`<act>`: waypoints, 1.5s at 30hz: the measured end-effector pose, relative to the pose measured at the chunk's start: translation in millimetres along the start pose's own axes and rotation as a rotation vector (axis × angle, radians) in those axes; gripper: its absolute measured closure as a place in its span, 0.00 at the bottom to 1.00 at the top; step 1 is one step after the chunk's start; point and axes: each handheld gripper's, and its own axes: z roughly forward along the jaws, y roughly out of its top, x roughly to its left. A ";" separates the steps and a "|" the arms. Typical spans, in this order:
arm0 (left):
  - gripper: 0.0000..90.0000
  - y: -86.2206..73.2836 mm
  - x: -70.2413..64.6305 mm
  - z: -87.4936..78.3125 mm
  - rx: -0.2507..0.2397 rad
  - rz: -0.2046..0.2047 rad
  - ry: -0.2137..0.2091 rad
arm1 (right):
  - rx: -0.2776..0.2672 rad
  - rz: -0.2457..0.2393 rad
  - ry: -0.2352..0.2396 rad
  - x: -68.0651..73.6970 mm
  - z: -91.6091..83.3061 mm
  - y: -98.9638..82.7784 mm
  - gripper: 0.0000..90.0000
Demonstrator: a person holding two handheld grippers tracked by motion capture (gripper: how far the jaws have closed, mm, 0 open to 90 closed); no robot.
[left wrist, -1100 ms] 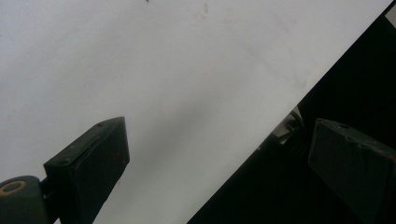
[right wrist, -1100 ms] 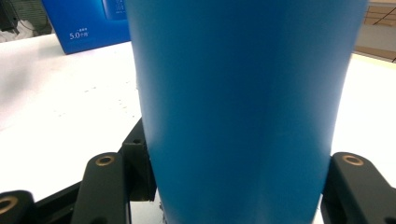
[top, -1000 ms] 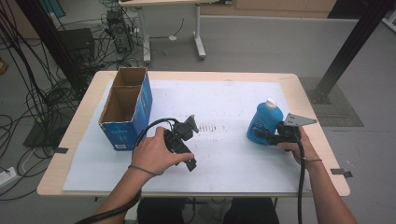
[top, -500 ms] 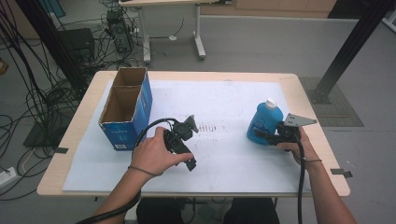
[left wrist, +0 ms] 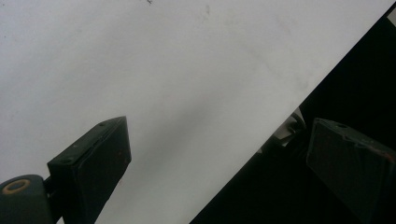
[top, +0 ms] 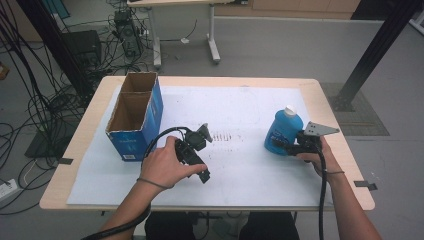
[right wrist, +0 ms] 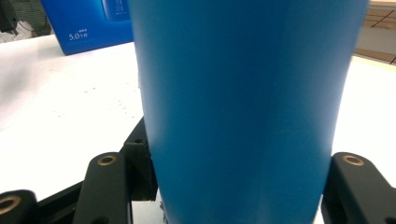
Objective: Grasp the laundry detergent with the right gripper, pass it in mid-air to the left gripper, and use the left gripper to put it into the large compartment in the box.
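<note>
A blue bottle (top: 282, 131) with a white cap stands upright on the white sheet (top: 240, 107) at the right of the table. My right gripper (top: 280, 146) is shut on its lower body; in the right gripper view the bottle (right wrist: 243, 102) sits between the two black jaws of this gripper (right wrist: 233, 186). My left gripper (top: 202, 174) rests low over the sheet at the middle front, held in the person's left hand. In the left gripper view its jaws (left wrist: 219, 128) stand wide apart, open, with nothing between them, over the sheet (left wrist: 163, 70).
An open blue cardboard box (top: 135, 117) with two compartments stands at the table's left; its blue side (right wrist: 88, 23) is seen beyond the bottle. The wooden table edge (top: 320, 100) borders the sheet. Cables, a desk frame and a black post stand on the floor beyond.
</note>
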 end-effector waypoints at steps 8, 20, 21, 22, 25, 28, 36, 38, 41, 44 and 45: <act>0.07 -0.4 0.3 -1.0 0.000 0.002 -0.003 | -0.001 -0.003 -0.002 0.3 0.0 -0.1 0.46; 0.08 -0.7 0.1 -4.5 -0.003 0.005 0.002 | 0.001 0.022 -0.013 1.4 -1.5 2.8 0.46; 0.08 -0.5 -0.2 -4.7 -0.002 0.005 0.003 | 0.001 0.024 -0.012 1.2 -1.8 3.8 0.46; 0.08 -0.3 -0.3 -4.9 -0.002 0.004 0.003 | -0.003 0.020 -0.013 1.2 -2.1 4.6 0.46; 0.08 0.5 -0.6 -6.2 -0.001 0.009 0.006 | -0.009 0.024 -0.005 1.2 -3.8 9.0 0.46; 0.08 1.1 -1.0 -8.3 -0.002 0.018 0.006 | -0.008 0.019 0.001 1.8 -5.7 15.1 0.46; 0.08 3.1 -1.0 -13.1 -0.002 0.041 0.004 | -0.001 0.016 0.017 3.3 -10.5 25.5 0.46; 0.08 3.9 -1.3 -14.5 -0.001 0.056 0.003 | 0.000 0.017 0.024 3.5 -11.2 27.3 0.46; 0.09 5.4 -2.2 -17.6 0.002 0.081 0.002 | -0.001 0.016 0.038 3.9 -12.0 31.0 0.46; 0.09 7.0 -3.2 -22.1 0.000 0.101 0.005 | 0.001 0.014 0.045 4.0 -12.1 33.4 0.46; 0.09 7.1 -3.2 -23.5 -0.001 0.104 0.005 | 0.004 0.014 0.053 4.2 -12.3 35.9 0.46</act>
